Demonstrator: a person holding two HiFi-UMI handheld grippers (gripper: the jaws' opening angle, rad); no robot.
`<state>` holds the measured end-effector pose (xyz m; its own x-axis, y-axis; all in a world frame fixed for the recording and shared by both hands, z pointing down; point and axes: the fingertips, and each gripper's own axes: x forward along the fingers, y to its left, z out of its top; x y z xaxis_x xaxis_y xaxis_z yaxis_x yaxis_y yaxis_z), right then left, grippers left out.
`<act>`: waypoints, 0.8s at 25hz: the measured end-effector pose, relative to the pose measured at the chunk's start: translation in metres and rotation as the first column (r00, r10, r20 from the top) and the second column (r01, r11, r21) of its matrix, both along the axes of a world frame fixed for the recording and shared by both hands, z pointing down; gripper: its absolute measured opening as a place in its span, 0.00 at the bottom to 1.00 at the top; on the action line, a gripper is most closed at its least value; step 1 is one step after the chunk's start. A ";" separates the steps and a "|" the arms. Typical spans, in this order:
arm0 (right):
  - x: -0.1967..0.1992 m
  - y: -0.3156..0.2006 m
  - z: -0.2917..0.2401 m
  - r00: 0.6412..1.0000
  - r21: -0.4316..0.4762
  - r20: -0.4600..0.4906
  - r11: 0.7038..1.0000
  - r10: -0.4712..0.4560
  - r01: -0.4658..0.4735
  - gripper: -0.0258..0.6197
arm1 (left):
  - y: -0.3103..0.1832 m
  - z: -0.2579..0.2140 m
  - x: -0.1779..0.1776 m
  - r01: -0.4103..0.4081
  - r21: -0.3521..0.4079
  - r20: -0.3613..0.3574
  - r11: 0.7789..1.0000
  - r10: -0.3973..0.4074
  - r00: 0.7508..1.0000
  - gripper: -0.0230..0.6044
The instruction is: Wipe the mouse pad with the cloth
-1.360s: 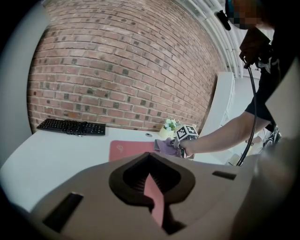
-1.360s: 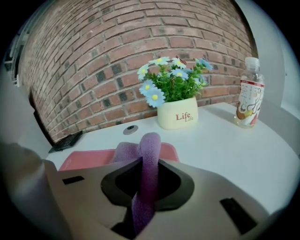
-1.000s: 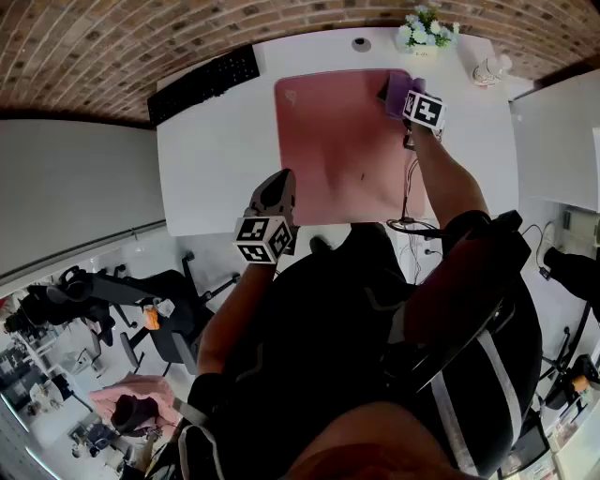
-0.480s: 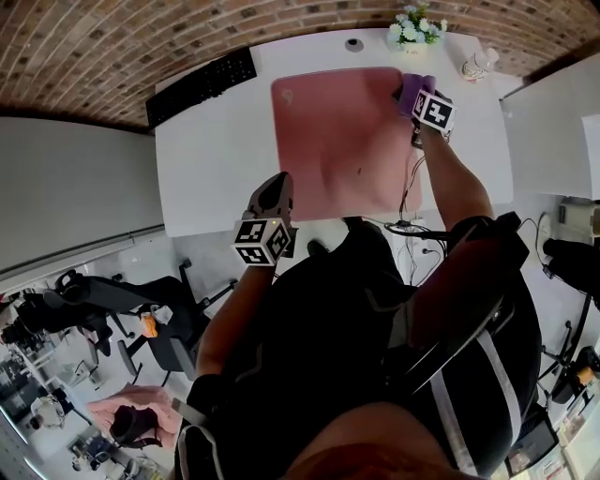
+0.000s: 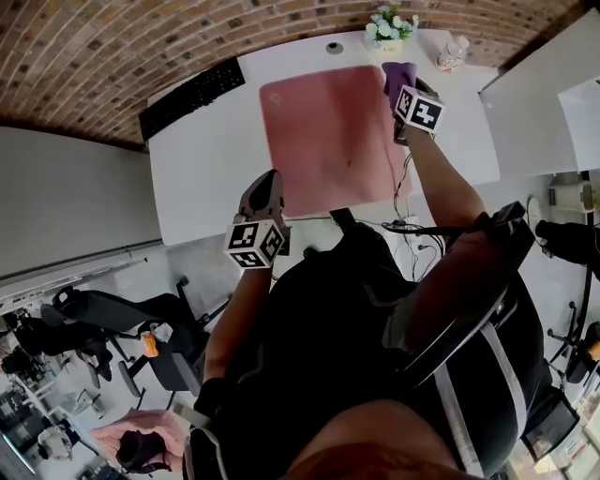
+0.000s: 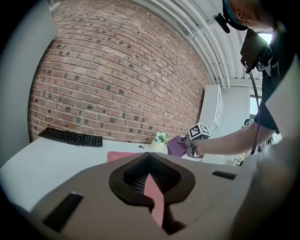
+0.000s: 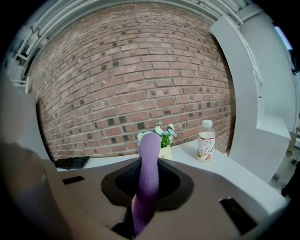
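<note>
Worktop [image 5: 206, 178], white, runs along a brick wall. The pink mouse pad [image 5: 323, 136] lies flat at its centre, with a black keyboard [image 5: 192, 97] well apart to the left.

The left hand-held gripper [image 5: 266, 187] is low by the near edge, clear of the pad. Its jaws are all but together with nothing in them; only a sliver of pink pad shows through the slit.

The right hand-held gripper [image 5: 401, 86] is at the pad's far right corner, clamped on the purple cloth [image 5: 397, 73], which stands as a fold out past the jaws. Whether the cloth touches the pad cannot be told.

A flower pot [image 5: 386, 26] and a bottle [image 5: 452, 52] stand just beyond.

Judgement: a wiping stroke is due. Tip the gripper so the fold lies flat, press lightly, and draw long overlapping passes toward the near edge, keeping clear of the pot and bottle. The left could pin the near corner against creep.
</note>
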<state>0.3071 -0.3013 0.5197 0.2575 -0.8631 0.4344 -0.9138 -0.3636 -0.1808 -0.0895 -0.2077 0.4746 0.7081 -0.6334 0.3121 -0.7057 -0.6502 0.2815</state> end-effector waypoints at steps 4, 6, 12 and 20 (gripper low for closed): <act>-0.029 0.021 -0.035 1.000 0.070 0.016 0.997 -0.026 0.025 0.13 | 0.004 -0.016 -0.012 0.012 0.016 -0.018 1.000 -0.012 1.000 0.04; -0.045 0.034 -0.051 0.999 0.085 0.016 0.996 -0.043 0.041 0.13 | 0.009 -0.029 -0.016 -0.004 0.059 -0.032 0.998 0.006 0.999 0.04; -0.100 0.072 -0.095 0.993 0.170 0.014 0.979 -0.115 0.111 0.13 | 0.025 -0.063 -0.033 -0.044 0.179 -0.039 0.983 0.052 0.998 0.04; -0.174 0.149 -0.161 0.974 0.272 -0.086 0.936 -0.208 0.224 0.13 | 0.057 -0.086 -0.057 -0.074 0.235 -0.035 0.969 0.085 0.996 0.04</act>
<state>0.1333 -0.1524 0.3583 0.0679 -0.9849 0.1592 -0.9761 -0.0987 -0.1938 -0.1469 -0.1511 0.3885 0.7689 -0.6261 0.1294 -0.6393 -0.7551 0.1452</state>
